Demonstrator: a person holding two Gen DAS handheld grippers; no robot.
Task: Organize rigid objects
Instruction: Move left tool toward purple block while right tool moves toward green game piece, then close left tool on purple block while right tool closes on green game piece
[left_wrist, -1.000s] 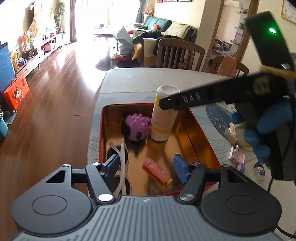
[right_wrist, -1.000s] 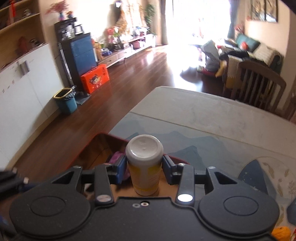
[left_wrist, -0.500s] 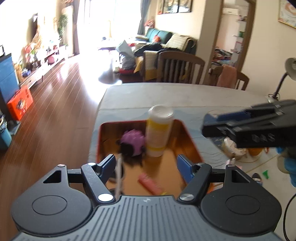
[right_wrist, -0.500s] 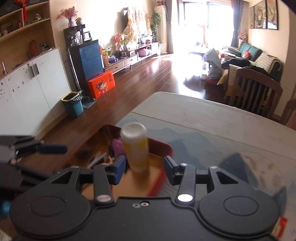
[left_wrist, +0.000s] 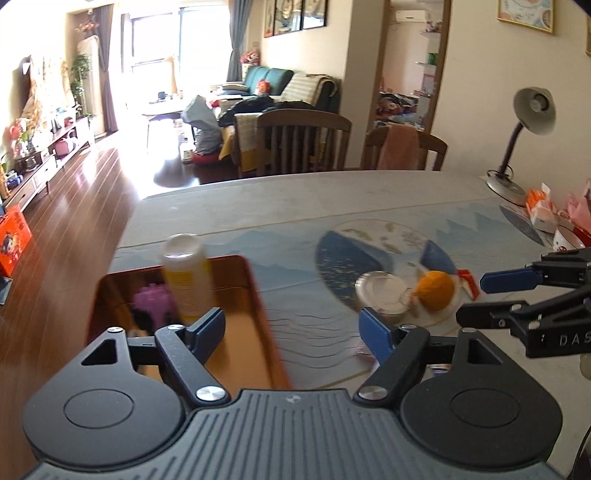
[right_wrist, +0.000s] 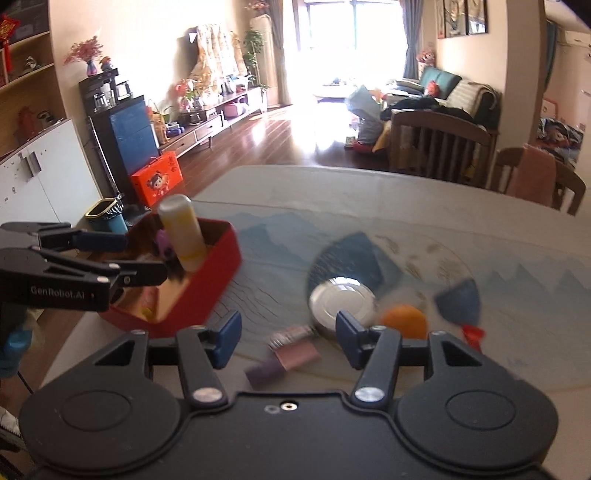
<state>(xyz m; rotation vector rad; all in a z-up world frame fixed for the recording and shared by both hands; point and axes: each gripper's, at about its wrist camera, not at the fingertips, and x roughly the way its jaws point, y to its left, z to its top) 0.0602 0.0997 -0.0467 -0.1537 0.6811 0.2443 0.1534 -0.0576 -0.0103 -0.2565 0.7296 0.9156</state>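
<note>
Sorting looks partly done, judging by what lies where.

Done: red tin box sits at the table's left edge and already holds a yellow bottle with a white cap, upright; a purple spiky ball just beside it; something pink and something yellow low in the box, too blurred to name.

Left on the table, well apart from the box: round metal lid or tin, orange ball just beside it, a small pink-purple pack nearer the camera, a red scrap at the far right. So roughly half remains, my estimate.

Grippers: left gripper has its jaws spreading wider, nothing between them; it hangs over the box's right edge. Right gripper is also opening, empty; the pink-purple pack lies below and between its fingers but is not touched.

Materials and shapes:
- Box: thin sheet metal, red outside, shiny gold-copper inside, reflective, rounded corners, straight walls.
- Bottle: smooth hard plastic cylinder, tall and narrow, so likely tippy.
- Spiky ball: knobbed, probably rubbery.
- Metal lid: flat disc, polished, low profile; edge grab looks hard.
- Orange ball: matte, round, may roll.
- Pack: flat rectangular, ribbed at one end.
- Tabletop: smooth printed mat, blue mountain pattern.
</note>
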